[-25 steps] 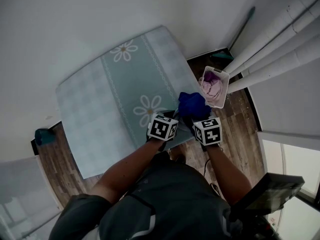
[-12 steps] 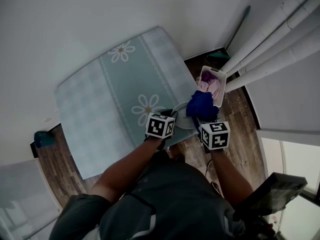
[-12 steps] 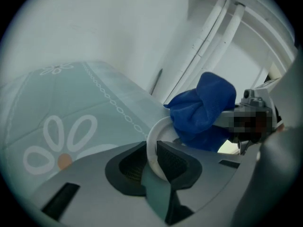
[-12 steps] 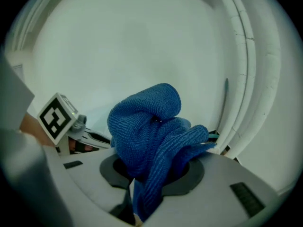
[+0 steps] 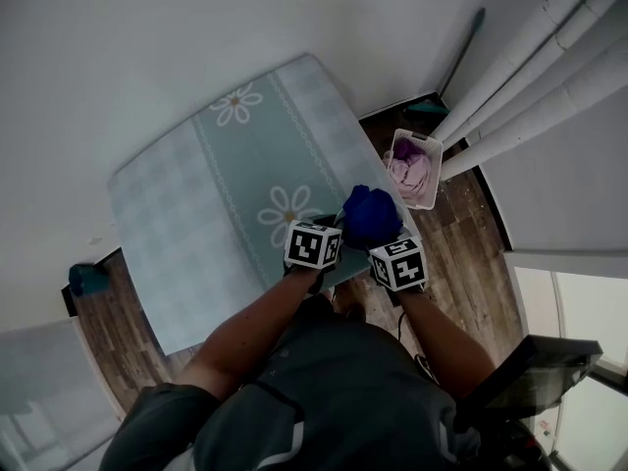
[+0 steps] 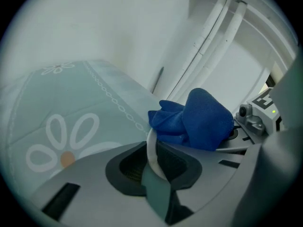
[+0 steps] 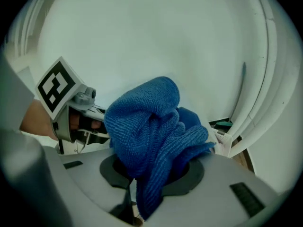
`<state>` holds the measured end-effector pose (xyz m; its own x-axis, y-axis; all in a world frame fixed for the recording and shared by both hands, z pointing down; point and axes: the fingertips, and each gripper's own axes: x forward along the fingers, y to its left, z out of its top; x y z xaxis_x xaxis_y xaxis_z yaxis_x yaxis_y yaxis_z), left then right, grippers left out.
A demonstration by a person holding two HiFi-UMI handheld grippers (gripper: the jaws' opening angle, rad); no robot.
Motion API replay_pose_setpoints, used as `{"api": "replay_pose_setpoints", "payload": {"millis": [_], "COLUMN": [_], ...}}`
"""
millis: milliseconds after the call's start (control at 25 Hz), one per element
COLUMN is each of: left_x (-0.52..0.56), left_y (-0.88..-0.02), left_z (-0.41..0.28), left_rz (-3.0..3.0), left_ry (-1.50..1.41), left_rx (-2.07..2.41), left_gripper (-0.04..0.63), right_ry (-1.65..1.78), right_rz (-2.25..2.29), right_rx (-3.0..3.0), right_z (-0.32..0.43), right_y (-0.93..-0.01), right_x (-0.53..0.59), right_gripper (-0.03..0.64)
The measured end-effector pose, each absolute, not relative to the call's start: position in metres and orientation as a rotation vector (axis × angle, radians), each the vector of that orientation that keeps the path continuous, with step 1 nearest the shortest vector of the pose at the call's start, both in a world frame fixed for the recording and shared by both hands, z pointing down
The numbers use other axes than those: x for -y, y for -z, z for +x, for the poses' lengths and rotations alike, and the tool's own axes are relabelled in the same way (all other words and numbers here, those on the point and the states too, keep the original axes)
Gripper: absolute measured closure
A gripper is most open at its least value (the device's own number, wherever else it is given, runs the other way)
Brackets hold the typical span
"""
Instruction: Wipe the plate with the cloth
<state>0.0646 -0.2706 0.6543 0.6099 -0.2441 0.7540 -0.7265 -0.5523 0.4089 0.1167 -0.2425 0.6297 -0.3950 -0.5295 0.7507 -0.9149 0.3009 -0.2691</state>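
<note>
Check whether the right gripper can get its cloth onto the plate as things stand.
Probably yes: the right gripper, shut on the blue cloth, sits right beside the plate clamped in the left gripper, with nothing between them.

Head view looks steeply down from above; both gripper views, close in, share the cloth [image 6: 199, 119].

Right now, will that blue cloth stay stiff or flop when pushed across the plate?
Probably floppy: the cloth bunches and droops in folds from the right gripper. Its looped weave looks grippy, so it likely drags rather than slides on the plate.
</note>
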Motion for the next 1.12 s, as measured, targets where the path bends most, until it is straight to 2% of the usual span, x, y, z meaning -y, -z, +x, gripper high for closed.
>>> {"api": "replay_pose_setpoints", "payload": {"millis": [520,760,1120], "left_x": [0.27,0.272,0.273], "left_y": [-0.653,-0.653,-0.65], "left_z": [0.066,0.065,0.066], "left_rz": [2.11,2.09,2.092], "left_ry": [-0.839,-0.819,-0.82], "left_rx": [0.787,0.801,0.795], "left_gripper": [0.522,0.523,0.525], "right_ry": [-0.971,-0.871,-0.771], "right_rz": [1.567,1.509,1.382], "right_rx": [1.9,1.942,1.932], "right_z": [0.214,0.203,0.184], "right_y": [-0.597,-0.606,-0.615], "right_x": [0.238,0.262,0.214], "right_gripper": [0.488,0.488,0.488]}}
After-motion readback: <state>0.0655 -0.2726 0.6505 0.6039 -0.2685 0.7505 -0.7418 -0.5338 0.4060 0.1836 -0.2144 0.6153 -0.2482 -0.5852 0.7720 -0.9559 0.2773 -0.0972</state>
